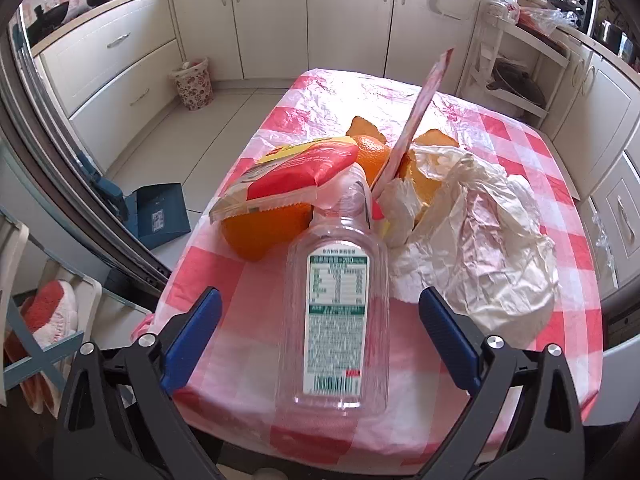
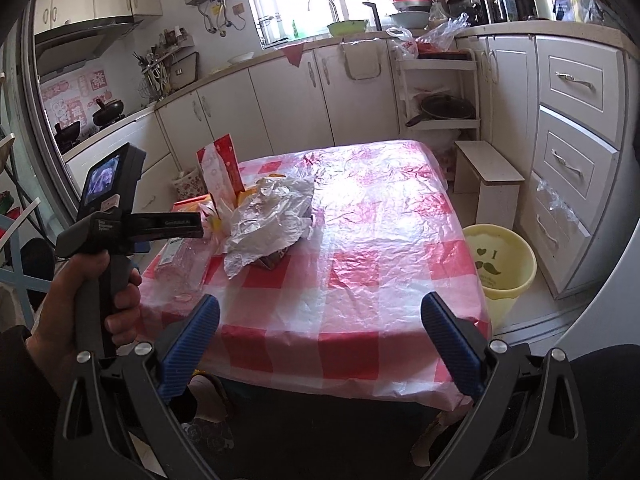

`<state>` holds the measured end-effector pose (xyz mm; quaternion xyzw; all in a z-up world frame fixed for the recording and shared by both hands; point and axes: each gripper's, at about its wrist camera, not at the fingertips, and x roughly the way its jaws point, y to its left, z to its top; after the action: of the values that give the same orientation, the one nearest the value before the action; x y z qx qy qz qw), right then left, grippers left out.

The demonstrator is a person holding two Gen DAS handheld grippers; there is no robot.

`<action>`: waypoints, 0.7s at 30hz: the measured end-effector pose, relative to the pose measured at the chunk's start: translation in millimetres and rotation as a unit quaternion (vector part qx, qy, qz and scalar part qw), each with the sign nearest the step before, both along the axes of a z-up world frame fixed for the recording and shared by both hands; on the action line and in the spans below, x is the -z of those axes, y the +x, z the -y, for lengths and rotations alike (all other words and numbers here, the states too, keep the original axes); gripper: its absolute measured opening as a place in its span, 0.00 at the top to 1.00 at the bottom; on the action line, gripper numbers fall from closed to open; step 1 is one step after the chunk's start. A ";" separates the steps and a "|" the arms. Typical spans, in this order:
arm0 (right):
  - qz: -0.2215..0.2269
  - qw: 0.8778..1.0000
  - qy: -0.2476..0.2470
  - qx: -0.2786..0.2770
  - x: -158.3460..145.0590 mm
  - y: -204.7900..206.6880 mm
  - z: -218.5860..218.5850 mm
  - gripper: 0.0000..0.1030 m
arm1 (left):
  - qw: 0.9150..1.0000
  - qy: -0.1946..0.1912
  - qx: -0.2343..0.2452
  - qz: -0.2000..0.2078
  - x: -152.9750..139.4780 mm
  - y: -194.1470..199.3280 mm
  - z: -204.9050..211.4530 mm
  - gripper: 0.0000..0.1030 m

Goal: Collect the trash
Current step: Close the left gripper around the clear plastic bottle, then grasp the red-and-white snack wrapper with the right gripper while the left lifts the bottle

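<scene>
Lying on its side at the table's near edge, the empty clear bottle points its neck toward the trash heap and its base toward the left gripper, whose blue pads stand wide apart on either side of it, touching nothing. Behind the neck lie orange peels, a red-and-yellow snack wrapper, an upright pink packet and crumpled white paper, all bunched toward the table's left side as the right wrist view shows it. The checked plastic cloth is bare over the rest of the table.

The right gripper hovers off the near edge, jaws equally wide and empty; a hand holding the left tool is visible beside it. A yellow bin stands on the floor by the table's right side; a patterned bin stands farther off by the cabinets.

The step in hand appears to be grasping the bottle. Good practice: centre the pads on the labelled body, not the tapered neck, and close gently, since thin plastic is likely to buckle or squirt out. Keeping low avoids dragging the slippery cloth. The wrapper overlapping the neck may shift as the bottle lifts.
</scene>
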<state>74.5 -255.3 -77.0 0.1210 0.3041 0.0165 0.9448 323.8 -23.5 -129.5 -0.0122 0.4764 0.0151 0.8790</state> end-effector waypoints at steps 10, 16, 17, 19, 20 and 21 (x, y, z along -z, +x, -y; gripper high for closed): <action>0.041 0.990 0.122 -0.058 -54.9 86.4 -9.7 0.06 | 0.997 -0.062 0.023 -0.037 21.8 8.6 -9.5 0.49; -0.029 0.979 0.169 -0.112 -69.4 195.7 -71.6 0.06 | 0.995 -0.085 0.025 -0.034 21.7 -2.7 -25.1 0.49; -0.051 0.977 0.172 -0.118 -67.3 215.8 -83.8 0.06 | 0.995 -0.087 0.027 -0.034 22.3 -3.3 -26.7 0.49; -0.086 0.973 0.169 -0.130 -60.0 246.5 -105.6 0.06 | 0.995 -0.088 0.030 -0.034 23.4 -4.9 -29.2 0.49; -0.104 0.972 0.161 -0.135 -55.0 262.7 -118.6 0.06 | 0.995 -0.088 0.032 -0.032 23.3 -6.2 -29.4 0.49; -0.117 0.973 0.146 -0.135 -49.5 275.1 -130.5 0.06 | 0.995 -0.089 0.034 -0.032 23.1 -7.4 -29.5 0.49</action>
<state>349.6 -124.8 -27.5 0.2166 0.4207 0.1741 0.8636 316.4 6.0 -152.6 -0.0736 0.5035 -0.0568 0.8590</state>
